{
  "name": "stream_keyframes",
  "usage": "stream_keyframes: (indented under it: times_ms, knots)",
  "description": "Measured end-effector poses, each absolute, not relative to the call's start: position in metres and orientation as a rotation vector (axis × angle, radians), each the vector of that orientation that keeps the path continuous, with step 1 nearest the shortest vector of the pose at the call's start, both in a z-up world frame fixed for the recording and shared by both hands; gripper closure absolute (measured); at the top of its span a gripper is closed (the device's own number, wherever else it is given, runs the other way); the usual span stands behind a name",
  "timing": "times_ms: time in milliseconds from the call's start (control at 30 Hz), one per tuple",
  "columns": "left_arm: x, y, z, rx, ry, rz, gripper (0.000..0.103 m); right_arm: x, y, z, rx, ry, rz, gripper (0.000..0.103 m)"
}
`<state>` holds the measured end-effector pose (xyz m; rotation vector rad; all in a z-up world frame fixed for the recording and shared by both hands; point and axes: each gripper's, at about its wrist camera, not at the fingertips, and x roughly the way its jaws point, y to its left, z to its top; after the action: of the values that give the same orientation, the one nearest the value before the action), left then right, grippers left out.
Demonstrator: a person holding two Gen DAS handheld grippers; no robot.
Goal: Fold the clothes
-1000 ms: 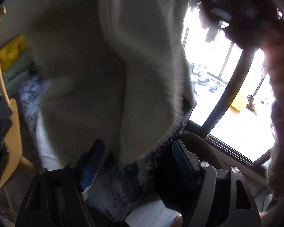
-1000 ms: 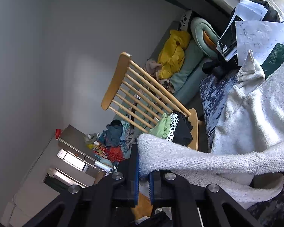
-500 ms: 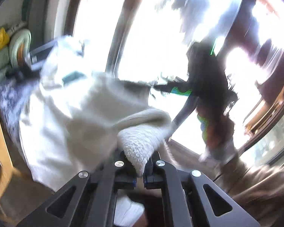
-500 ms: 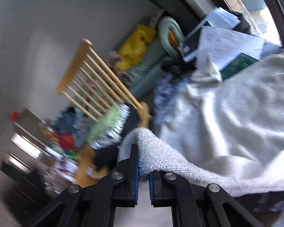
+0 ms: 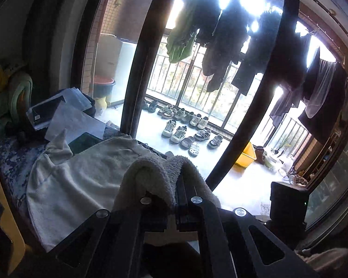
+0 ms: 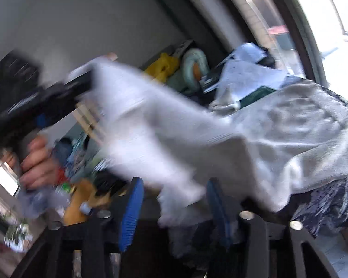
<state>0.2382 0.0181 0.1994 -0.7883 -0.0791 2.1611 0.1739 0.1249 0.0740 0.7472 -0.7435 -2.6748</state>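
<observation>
1. While the left hand-held gripper (image 5: 174, 199) is clamped tight on a fold of the cream sweater (image 5: 85, 176), the cloth humps up over its closed fingers, and the rest of the garment trails down and to the left onto the blue patterned bed cover (image 5: 9, 159).
2. Seen from the right side, the right hand-held gripper (image 6: 174, 199) has its jaws opening; a loose edge of the sweater (image 6: 290, 134) hangs between the blue pads (image 6: 131, 210) without being pinched, though the picture is badly blurred.
3. At the left of that same view, a person's hand (image 6: 34, 162) grips the handle of the left hand-held gripper (image 6: 58, 97), which lifts a corner of the sweater.
4. Papers (image 5: 74, 120) and a dark book (image 5: 83, 141) lie on the bed just behind the sweater.
5. Beyond the window, shoes (image 5: 185, 127) stand in rows on the balcony floor and dark laundry (image 5: 220, 46) hangs overhead, with a yellow tub (image 5: 246, 155) nearby.
</observation>
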Motion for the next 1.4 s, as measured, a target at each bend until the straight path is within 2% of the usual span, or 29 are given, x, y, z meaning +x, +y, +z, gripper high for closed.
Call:
stream_keyframes:
  times_ms: [100, 233, 267, 300, 333, 667, 767, 867, 967, 1067, 1167, 1300, 1333, 1400]
  knots:
    - [0.247, 0.017, 0.199, -0.798, -0.096, 2.155, 0.099, 0.166, 0.108, 0.074, 0.757, -0.611, -2.760, 0.046]
    - [0.268, 0.011, 0.206, -0.794, -0.074, 2.156, 0.099, 0.150, 0.106, 0.063, 0.796, -0.600, -2.797, 0.045]
    - [0.275, 0.009, 0.206, -0.797, -0.067, 2.150, 0.099, 0.147, 0.107, 0.059, 0.806, -0.624, -2.759, 0.057]
    - [0.281, 0.006, 0.205, -0.807, -0.063, 2.144, 0.099, 0.145, 0.107, 0.055, 0.816, -0.648, -2.718, 0.091]
    - [0.288, 0.001, 0.202, -0.818, -0.063, 2.137, 0.099, 0.145, 0.108, 0.051, 0.827, -0.692, -2.653, 0.095]
    - [0.325, -0.026, 0.171, -0.964, -0.121, 2.045, 0.099, 0.195, 0.116, 0.042, 0.756, -0.879, -2.308, 0.096]
    - [0.301, -0.013, 0.178, -0.967, -0.134, 2.036, 0.099, 0.199, 0.136, 0.058, 0.661, -0.923, -2.304, 0.096]
    - [0.238, 0.010, 0.176, -1.000, -0.141, 2.076, 0.099, 0.172, 0.158, 0.066, 0.626, -0.912, -2.360, 0.096]
    - [0.143, 0.042, 0.158, -1.102, -0.170, 2.144, 0.099, 0.109, 0.188, 0.062, 0.666, -0.903, -2.439, 0.096]
    - [0.036, 0.067, 0.112, -1.308, -0.178, 2.260, 0.099, 0.024, 0.226, 0.046, 0.771, -0.968, -2.500, 0.096]
    - [-0.038, 0.083, 0.052, -1.606, -0.106, 2.285, 0.097, -0.062, 0.261, 0.016, 0.987, -1.026, -2.632, 0.096]
    - [-0.064, 0.067, -0.024, -1.848, -0.167, 2.085, 0.095, -0.152, 0.305, -0.057, 1.306, -1.155, -2.638, 0.096]
    - [-0.060, 0.059, -0.030, -1.844, -0.184, 2.064, 0.087, -0.164, 0.315, -0.075, 1.366, -1.185, -2.620, 0.096]
    - [-0.047, 0.044, -0.035, -1.830, -0.171, 2.062, 0.077, -0.186, 0.330, -0.106, 1.404, -1.315, -2.535, 0.096]
